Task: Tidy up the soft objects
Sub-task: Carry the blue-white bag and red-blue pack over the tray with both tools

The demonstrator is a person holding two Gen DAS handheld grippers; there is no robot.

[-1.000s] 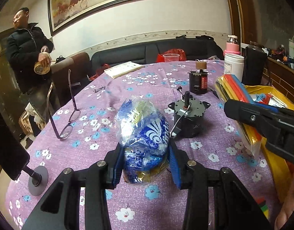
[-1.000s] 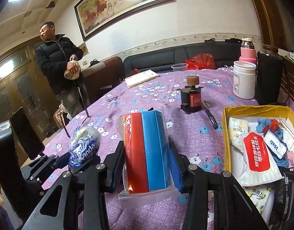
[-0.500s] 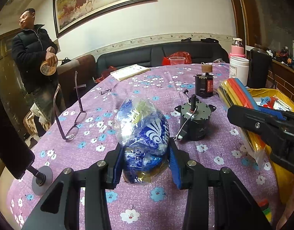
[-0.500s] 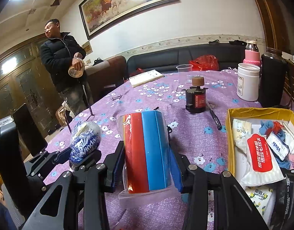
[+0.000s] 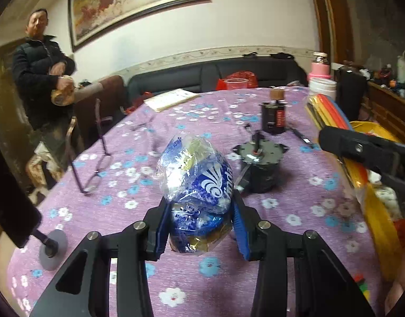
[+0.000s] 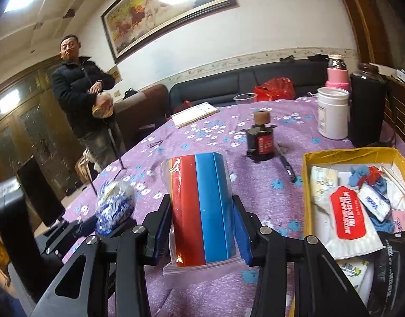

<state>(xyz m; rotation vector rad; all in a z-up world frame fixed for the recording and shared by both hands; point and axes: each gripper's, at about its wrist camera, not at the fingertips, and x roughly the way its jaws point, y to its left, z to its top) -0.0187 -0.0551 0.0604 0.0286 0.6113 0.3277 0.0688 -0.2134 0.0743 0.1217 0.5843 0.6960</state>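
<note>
Above floral tablecloth, fingers down-tilted

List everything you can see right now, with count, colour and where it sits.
blue-white tissue pack: 1, in left gripper
bagged sponge stack: 1, red, blue, yellow, in right gripper
yellow box: 1, table right, holds tissue packs
motors: 2, black, table centre
pen: 1, black, beside box
white jar: 1, far right
pink flask: 1, behind jar
black bottle: 1, far right
glasses: 1, table left
booklet: 1, white, far edge
plastic cup: 1, clear
bystander: 1, dark jacket, standing left
left gripper: shut
right gripper: shut
</note>
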